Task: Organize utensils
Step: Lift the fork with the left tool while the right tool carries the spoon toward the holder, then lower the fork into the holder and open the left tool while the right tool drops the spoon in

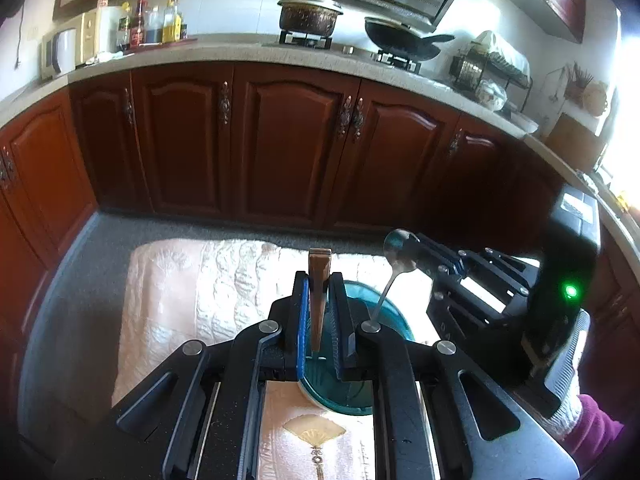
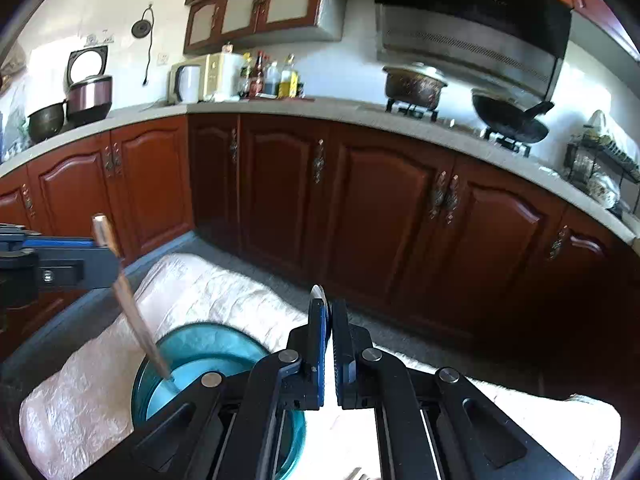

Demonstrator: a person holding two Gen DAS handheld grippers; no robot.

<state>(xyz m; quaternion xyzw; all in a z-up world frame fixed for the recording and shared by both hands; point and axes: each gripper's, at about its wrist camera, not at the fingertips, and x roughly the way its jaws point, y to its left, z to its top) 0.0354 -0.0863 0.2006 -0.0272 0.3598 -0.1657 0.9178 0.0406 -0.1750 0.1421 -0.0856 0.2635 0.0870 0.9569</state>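
A: The wooden-handled utensil [image 1: 319, 296] is pinched in the left claw [image 1: 320, 300], handle end up, its lower end dipping into the teal bowl [image 2: 208, 360] on the quilted cloth [image 1: 192, 292]. It looks stiff and light; I can't tell what sort of head it has.

B: And the metal spoon [image 1: 400, 252]?

A: The right claw [image 2: 328, 312] is closed on it near the bowl of the spoon, its handle slanting down toward the teal bowl. It is thin, rigid and likely slick, so it could pivot between the pads.

B: Best hold?

A: I'd take each one mid-handle, where it balances. The teal bowl looks like glass, so lower them in rather than dropping them.
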